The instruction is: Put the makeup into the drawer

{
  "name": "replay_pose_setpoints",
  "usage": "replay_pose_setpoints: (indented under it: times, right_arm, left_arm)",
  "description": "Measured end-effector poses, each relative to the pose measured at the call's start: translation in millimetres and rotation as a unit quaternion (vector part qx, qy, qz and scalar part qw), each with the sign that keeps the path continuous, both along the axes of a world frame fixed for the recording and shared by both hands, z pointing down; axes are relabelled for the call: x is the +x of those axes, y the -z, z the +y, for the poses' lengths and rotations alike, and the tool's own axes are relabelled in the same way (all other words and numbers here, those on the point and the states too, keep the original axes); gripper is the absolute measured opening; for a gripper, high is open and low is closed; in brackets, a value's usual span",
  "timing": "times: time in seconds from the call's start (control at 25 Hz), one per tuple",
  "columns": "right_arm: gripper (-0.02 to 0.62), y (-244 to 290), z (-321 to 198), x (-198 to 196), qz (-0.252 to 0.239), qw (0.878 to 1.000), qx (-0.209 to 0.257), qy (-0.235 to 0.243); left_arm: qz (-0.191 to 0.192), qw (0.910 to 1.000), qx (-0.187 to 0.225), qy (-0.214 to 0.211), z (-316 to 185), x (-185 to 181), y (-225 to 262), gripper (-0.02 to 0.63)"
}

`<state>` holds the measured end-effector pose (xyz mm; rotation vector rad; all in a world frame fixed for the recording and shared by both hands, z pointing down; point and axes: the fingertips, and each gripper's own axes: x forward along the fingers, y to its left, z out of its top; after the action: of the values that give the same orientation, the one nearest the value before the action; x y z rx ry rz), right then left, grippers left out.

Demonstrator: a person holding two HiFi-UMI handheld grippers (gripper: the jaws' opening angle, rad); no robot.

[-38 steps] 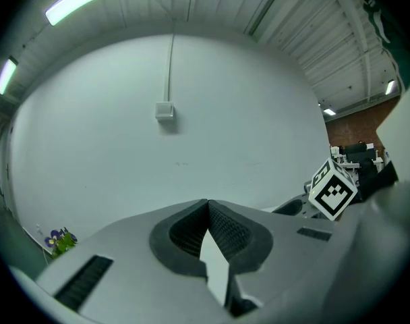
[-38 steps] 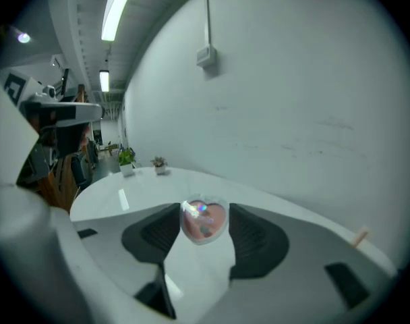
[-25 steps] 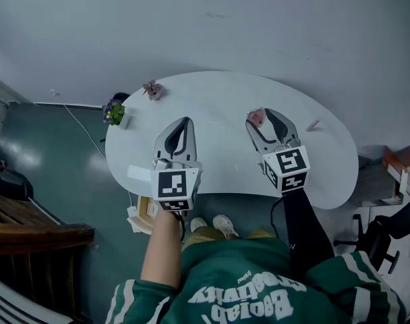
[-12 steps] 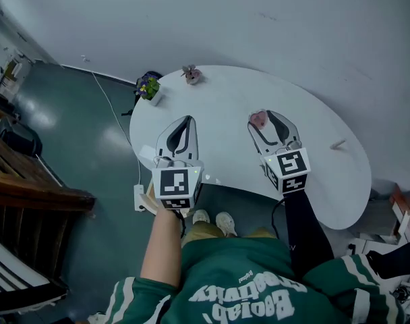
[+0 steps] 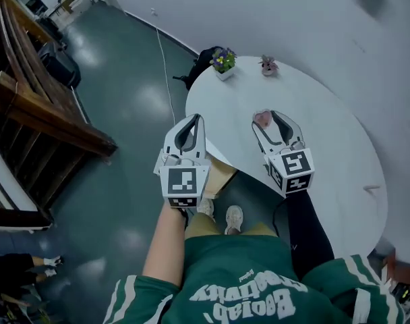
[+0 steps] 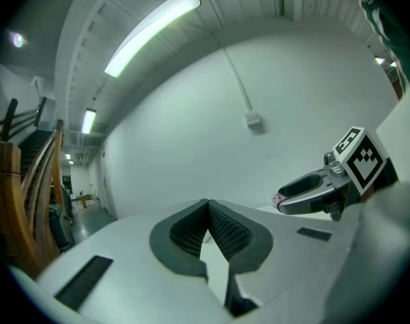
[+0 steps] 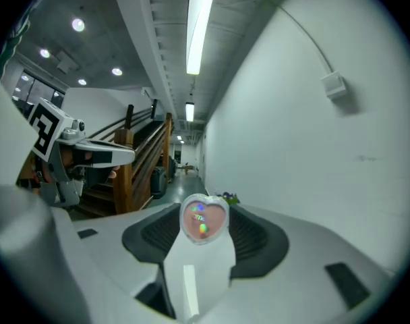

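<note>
Centre frame in the head view, the right claw (image 5: 270,118) pinches a heart-shaped pink makeup compact (image 5: 262,119) by its edges, right at the tips, above the white tabletop (image 5: 326,147). The left claw (image 5: 193,121), to its left, is closed on nothing. No drawer shows clearly. So shallow a pinch could let the smooth case twist free and drop to the floor (image 5: 124,113).

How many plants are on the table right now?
2. A purple-flowered pot stands at the far end of the table, near its left edge. A smaller pinkish plant sits just right of it. Nothing seems to hide another.
</note>
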<state>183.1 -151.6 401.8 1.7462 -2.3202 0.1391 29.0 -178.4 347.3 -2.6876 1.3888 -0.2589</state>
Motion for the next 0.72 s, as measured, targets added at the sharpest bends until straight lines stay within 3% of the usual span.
replay_pose_setpoints:
  times: [0.2,0.48,0.6,0.72]
  right_arm:
    - [0.233,-13,-24,-82,-0.004,0.996,-0.014,0.092]
    - [0.233,-23,-34,-162,-0.011,0.985,-0.031,0.167]
    - [0.233,-50,-32,-182,0.003,0.979,-0.070,0.192]
    - [0.233,-101,-22,-200,0.033,0.965,-0.136,0.222]
  left_arm:
    - [-0.005,0.9970,-0.009,0.077,-1,-74,-6,-0.005]
    - [-0.004,0.9911,-0.021,0.132,-2,-139,-18,-0.005]
    - [-0.002,0.9905,-0.028,0.135,-3,-149,-25,-0.005]
    - [0.004,0.9901,-0.040,0.134,-6,-156,-35,-0.005]
